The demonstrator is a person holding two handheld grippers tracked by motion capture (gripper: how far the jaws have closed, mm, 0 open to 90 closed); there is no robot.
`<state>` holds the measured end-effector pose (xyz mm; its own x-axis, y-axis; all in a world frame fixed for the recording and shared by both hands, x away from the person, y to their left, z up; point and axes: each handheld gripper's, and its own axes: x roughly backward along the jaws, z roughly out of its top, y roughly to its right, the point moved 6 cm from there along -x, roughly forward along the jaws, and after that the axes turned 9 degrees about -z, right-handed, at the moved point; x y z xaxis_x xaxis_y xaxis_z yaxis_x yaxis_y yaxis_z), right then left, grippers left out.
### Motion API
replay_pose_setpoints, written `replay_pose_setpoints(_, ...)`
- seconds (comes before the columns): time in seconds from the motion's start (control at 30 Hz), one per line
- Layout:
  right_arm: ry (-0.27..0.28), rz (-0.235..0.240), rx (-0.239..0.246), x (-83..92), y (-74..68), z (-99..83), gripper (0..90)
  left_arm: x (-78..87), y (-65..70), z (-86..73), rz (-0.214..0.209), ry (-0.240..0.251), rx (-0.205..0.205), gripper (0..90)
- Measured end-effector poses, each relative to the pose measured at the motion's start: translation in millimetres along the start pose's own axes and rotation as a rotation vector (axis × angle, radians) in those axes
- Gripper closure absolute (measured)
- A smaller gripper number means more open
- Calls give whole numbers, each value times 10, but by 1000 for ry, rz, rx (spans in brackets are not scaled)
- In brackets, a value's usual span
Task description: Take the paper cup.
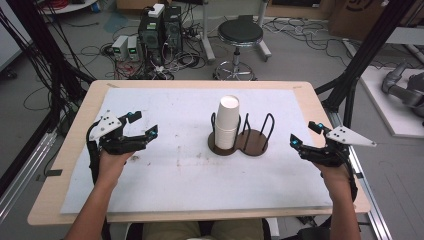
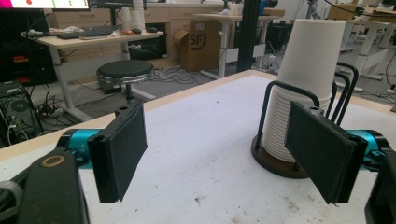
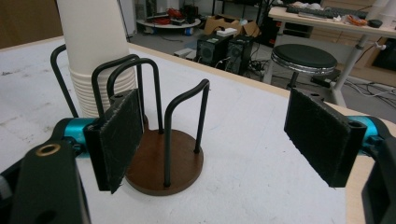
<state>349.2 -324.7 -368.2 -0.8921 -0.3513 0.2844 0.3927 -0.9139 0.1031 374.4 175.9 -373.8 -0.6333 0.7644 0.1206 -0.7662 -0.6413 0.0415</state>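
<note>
Currently, left gripper [image 1: 143, 124] hovers over the white mat's [image 1: 165, 165] left side, jaws wide apart, nothing between them. Mid-table, stack of paper cups [image 1: 228, 122] stands inverted in the left bay of the two-bay wire holder [image 1: 246, 139]; right bay empty. Right gripper [image 1: 303, 134] near the table's right edge, jaws likewise spread, holding nothing.

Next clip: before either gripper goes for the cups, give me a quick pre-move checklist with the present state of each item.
1. Left gripper jaws open, nothing between them: ok.
2. Right gripper jaws open, nothing between them: ok.
3. Cup stack upright in the left ring of the holder: ok.
4. Right ring of the holder free: ok.
5. White mat bare between the grippers and the holder: ok.
6. Top cup loose enough to lift alone: cannot tell.
</note>
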Motion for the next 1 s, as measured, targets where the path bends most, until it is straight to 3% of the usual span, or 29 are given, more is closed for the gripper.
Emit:
replay_pose_setpoints(0.57,34,27,-16,6,-104,33,200,-119,73,-29,-26,-22,-8,209)
replay_pose_setpoints(0.83,40,95,-11,-135,-367,43,202,-109,130,-33,-40,-25,-11,210)
replay_pose_setpoints(1.0,72,158,0,-209,-624,150,208,-82,147,-14,-41,-18,-10,209)
